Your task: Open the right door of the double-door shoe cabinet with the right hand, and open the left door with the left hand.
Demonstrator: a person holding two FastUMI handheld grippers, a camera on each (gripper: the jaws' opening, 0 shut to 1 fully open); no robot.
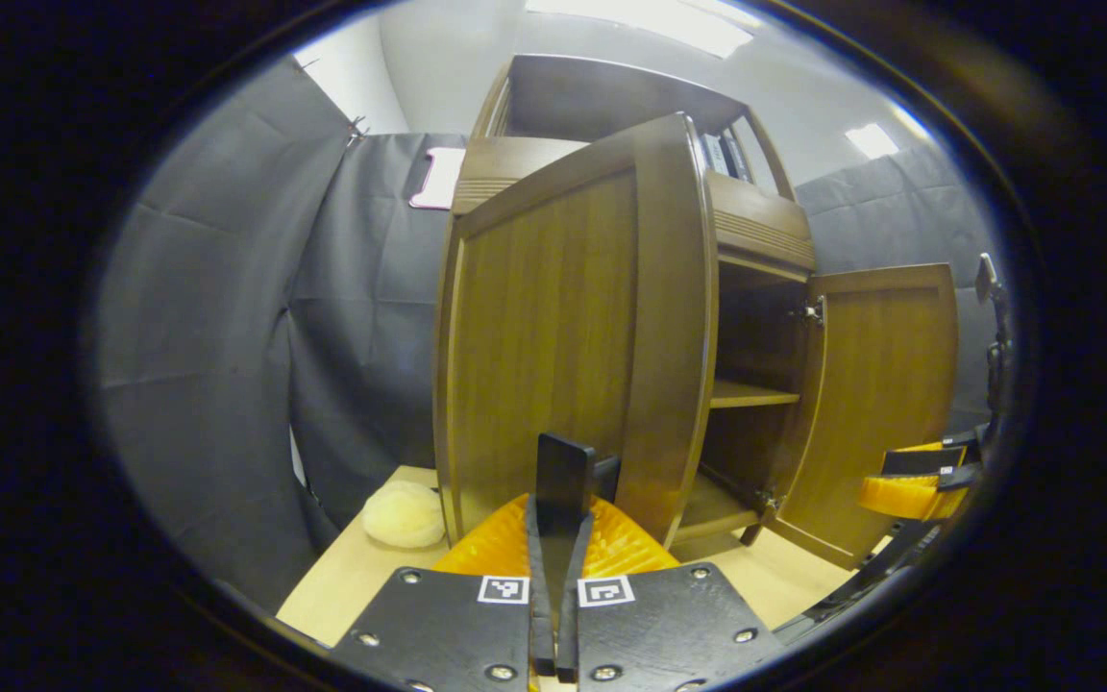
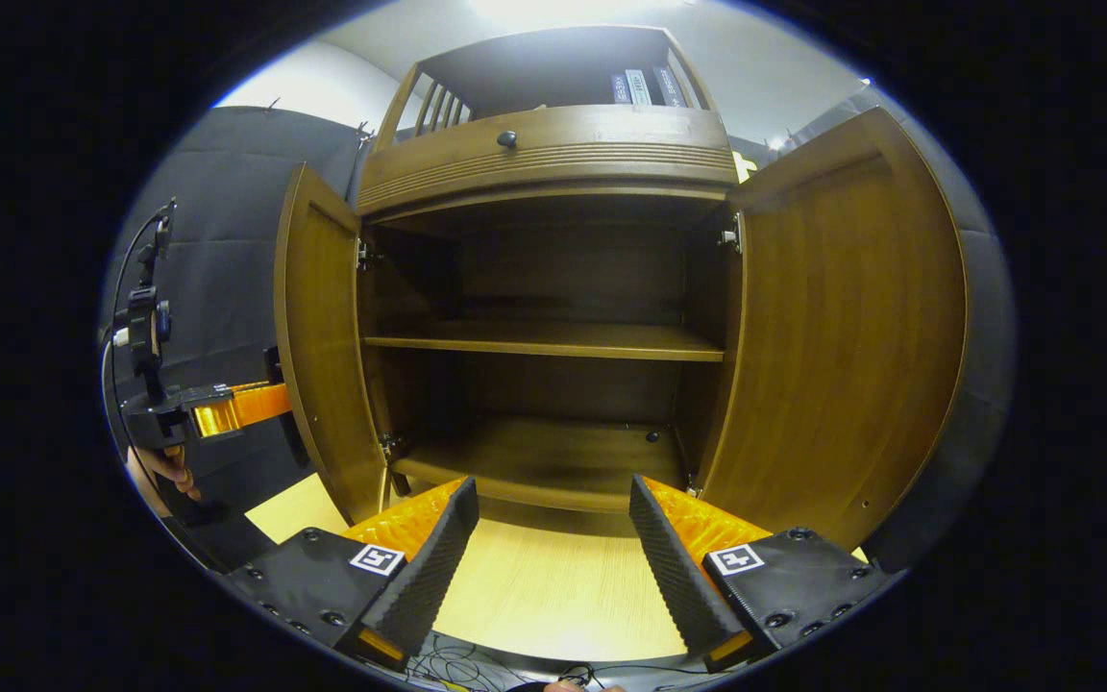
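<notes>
Right gripper view puts us square before the shoe cabinet (image 2: 553,154), both doors swung wide: left door (image 2: 318,356), right door (image 2: 851,327), bare shelves between. Our right gripper (image 2: 553,538) hangs over the tabletop (image 2: 553,596), fingers spread apart, holding nothing. From the left gripper view, our left gripper (image 1: 563,490) sits just beside the left door's free edge, fingers pressed together; we can't tell whether they pinch anything. A pale round pad (image 1: 404,514) lies beside the cabinet.

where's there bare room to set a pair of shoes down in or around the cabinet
Both the middle shelf and the bottom shelf look bare between the open left door and right door. The tabletop before the cabinet is free too. Left of the left door is tighter: a pale round object sits there.
</notes>
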